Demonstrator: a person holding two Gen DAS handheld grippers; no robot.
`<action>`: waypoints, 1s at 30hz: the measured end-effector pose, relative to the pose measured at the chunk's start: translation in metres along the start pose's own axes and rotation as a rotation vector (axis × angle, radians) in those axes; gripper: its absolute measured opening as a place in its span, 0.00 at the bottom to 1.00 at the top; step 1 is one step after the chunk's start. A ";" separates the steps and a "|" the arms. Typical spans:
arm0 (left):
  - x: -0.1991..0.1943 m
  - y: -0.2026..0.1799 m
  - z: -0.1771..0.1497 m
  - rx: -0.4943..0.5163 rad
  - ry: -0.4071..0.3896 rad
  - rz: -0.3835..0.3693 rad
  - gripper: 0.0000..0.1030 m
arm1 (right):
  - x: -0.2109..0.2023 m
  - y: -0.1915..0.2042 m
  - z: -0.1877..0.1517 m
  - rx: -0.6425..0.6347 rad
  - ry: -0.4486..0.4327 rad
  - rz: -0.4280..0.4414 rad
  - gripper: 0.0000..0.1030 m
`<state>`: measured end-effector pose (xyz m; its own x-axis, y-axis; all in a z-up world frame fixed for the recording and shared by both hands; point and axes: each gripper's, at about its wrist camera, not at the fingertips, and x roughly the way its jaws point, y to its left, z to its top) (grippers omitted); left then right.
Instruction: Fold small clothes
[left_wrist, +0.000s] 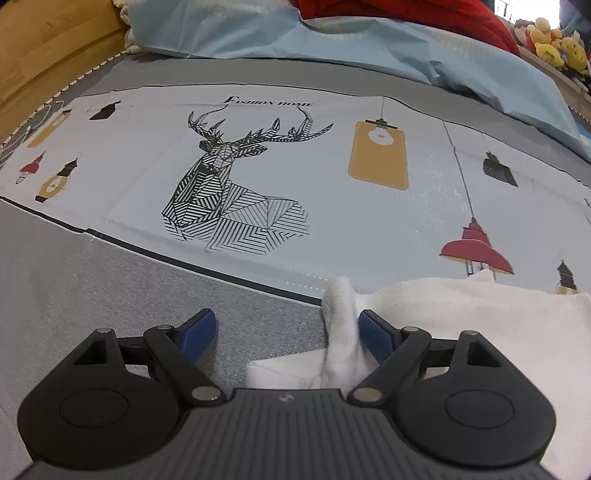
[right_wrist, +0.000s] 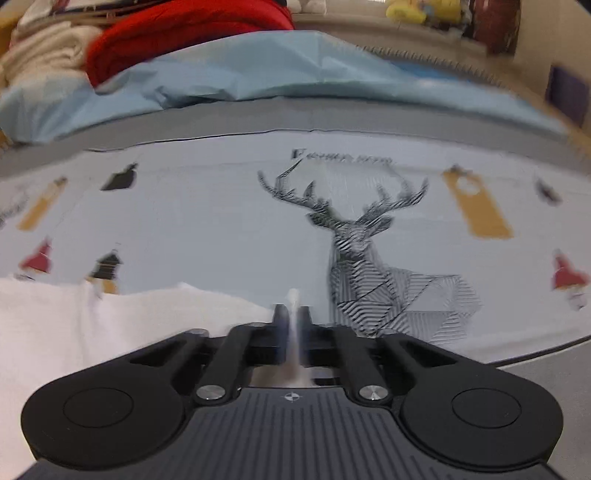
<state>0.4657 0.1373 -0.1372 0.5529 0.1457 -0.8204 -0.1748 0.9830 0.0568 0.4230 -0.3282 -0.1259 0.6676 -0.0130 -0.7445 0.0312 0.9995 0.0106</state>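
A small white garment (left_wrist: 461, 325) lies on the grey bed surface and the deer-print cloth (left_wrist: 258, 177). A raised fold of it (left_wrist: 341, 325) stands between the blue pads of my left gripper (left_wrist: 286, 332), next to the right pad (left_wrist: 375, 336); the jaws are wide apart. In the blurred right wrist view the white garment (right_wrist: 92, 325) spreads at lower left, and my right gripper (right_wrist: 291, 317) is shut on a thin pinched edge of it (right_wrist: 293, 299).
A light blue sheet (left_wrist: 332, 44) and a red blanket (left_wrist: 406, 14) are bunched at the far side. A wooden bed frame (left_wrist: 48, 48) is at far left. Plush toys (left_wrist: 554, 44) sit at far right.
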 end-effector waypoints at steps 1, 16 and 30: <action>0.001 0.001 0.000 -0.001 0.000 0.009 0.86 | -0.005 0.003 0.001 -0.028 -0.027 -0.016 0.04; -0.014 0.011 0.003 -0.040 -0.012 0.007 0.86 | -0.028 -0.035 0.009 0.138 -0.058 -0.031 0.31; -0.187 -0.016 -0.124 0.062 -0.184 -0.092 0.89 | -0.225 0.005 -0.151 0.035 -0.223 0.004 0.65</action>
<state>0.2638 0.0806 -0.0550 0.7044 0.0670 -0.7067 -0.0694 0.9973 0.0254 0.1609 -0.3161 -0.0592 0.8153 -0.0194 -0.5786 0.0513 0.9979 0.0388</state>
